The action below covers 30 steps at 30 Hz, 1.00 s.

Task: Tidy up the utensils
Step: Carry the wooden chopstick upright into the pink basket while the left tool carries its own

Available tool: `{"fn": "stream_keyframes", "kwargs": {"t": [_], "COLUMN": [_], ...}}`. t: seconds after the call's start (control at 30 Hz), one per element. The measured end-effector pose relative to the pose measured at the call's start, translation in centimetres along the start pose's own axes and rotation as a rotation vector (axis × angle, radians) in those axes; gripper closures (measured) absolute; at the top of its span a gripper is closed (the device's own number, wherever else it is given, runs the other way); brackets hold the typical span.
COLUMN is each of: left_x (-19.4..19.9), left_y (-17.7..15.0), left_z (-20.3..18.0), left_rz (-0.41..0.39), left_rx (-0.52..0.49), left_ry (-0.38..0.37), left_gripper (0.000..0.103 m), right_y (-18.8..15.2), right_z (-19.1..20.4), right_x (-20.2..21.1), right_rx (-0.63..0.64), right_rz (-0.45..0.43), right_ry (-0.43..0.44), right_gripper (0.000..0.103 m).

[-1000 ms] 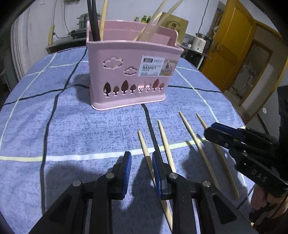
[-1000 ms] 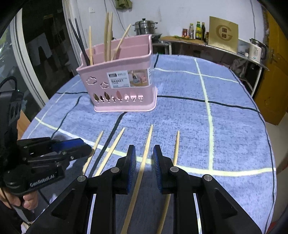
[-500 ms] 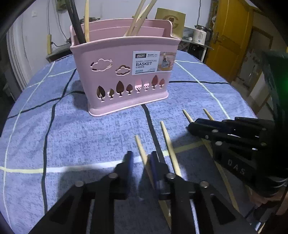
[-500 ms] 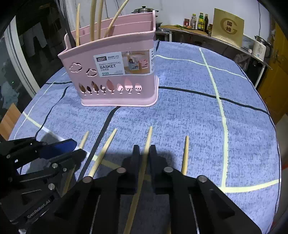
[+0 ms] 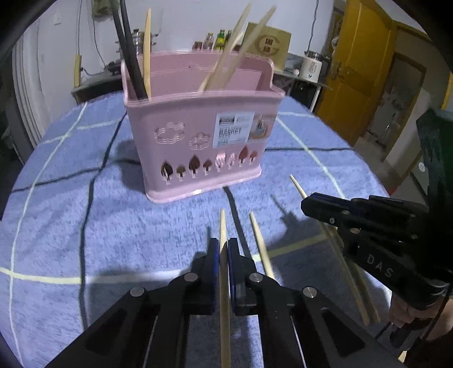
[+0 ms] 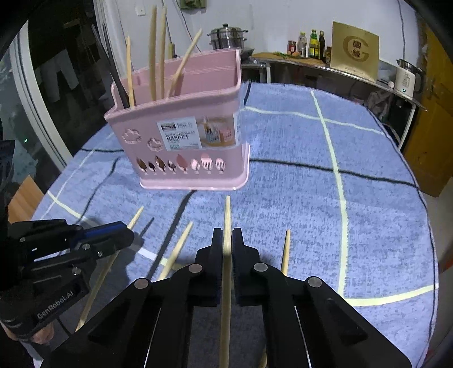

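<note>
Left wrist: my left gripper (image 5: 223, 252) clamps a chopstick (image 5: 223, 271); right gripper (image 6: 226, 249) clamps another chopstick (image 6: 226, 254). Next: drop both into pink basket (image 5: 198, 136), frame center.

White wall (image 6: 283, 17) at back w/ a counter (image 6: 325, 66) along it: steel steamer pot (image 6: 226, 35), bottles (image 6: 311, 44), gold sign (image 6: 355, 46), white kettle (image 6: 406, 77). Yellow door (image 5: 359, 62) on right, dark window (image 6: 56, 56) left. Dim light.

Blue checked tablecloth (image 6: 368, 198), behind it counter (image 6: 325, 66) with steamer pot (image 6: 226, 35), 4 bottles (image 6: 308, 44), gold plaque (image 6: 355, 49), kettle (image 6: 406, 77); yellow door (image 5: 359, 65) right.
</note>
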<state>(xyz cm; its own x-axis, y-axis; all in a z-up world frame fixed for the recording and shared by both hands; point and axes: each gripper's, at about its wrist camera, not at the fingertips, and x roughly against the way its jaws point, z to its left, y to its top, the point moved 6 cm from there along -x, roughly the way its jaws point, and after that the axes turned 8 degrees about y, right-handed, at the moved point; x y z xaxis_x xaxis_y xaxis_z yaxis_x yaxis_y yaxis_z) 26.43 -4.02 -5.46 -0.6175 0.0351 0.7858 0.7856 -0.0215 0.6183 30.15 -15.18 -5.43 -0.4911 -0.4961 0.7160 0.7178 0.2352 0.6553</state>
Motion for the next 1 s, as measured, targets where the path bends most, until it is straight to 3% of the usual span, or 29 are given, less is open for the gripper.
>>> {"fn": "stream_keyframes", "kwargs": {"t": [0.63, 1.0], "left_x": [10.3, 12.7], "left_y": [5.8, 5.8], "left_z": [1.7, 1.6], "left_rz": [-0.212, -0.248], "left_rx": [0.001, -0.003], "left_ry": [-0.030, -0.035], "left_gripper": [0.097, 0.097], "right_y": [4.5, 4.7], "right_z": [3.5, 4.0], "right_x": [7.6, 9.4], "right_rx": [0.053, 0.069], "right_rz": [-0.202, -0.237], "right_ry": [0.019, 0.023], "right_gripper": [0.097, 0.097]}}
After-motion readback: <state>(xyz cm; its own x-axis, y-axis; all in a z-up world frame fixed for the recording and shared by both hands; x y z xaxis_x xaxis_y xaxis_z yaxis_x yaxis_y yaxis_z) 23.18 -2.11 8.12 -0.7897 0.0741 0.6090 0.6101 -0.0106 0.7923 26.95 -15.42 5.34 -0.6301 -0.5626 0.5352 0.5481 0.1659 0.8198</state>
